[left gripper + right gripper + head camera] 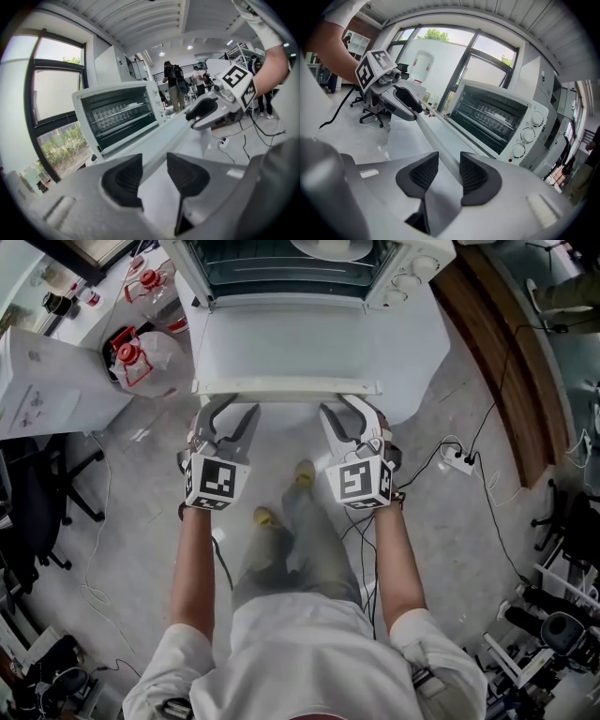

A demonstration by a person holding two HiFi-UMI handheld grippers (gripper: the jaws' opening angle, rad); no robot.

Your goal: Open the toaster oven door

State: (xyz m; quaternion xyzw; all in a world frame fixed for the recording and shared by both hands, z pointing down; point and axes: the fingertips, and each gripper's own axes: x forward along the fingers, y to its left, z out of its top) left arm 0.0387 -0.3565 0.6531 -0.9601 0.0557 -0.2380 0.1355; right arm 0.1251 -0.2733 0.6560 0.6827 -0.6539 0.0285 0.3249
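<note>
The white toaster oven [412, 268] stands at the top of the head view, and its door [291, 352] lies folded down flat toward me. The door's handle bar [286, 390] runs along the near edge. My left gripper [232, 409] sits at the bar's left part. In the left gripper view the bar [173, 131] passes between its spread pads [124, 180] with room to spare. My right gripper [345, 407] is at the bar's right part. Its pads [473, 176] close against the bar [433, 126]. Oven racks show inside [487, 115].
Water jugs with red caps [131, 352] and a white box [47, 381] stand at the left. An office chair [47, 493] is at the lower left. A power strip with cables [459, 460] lies on the floor at the right, by a wooden counter [506, 362]. People stand far off [176, 86].
</note>
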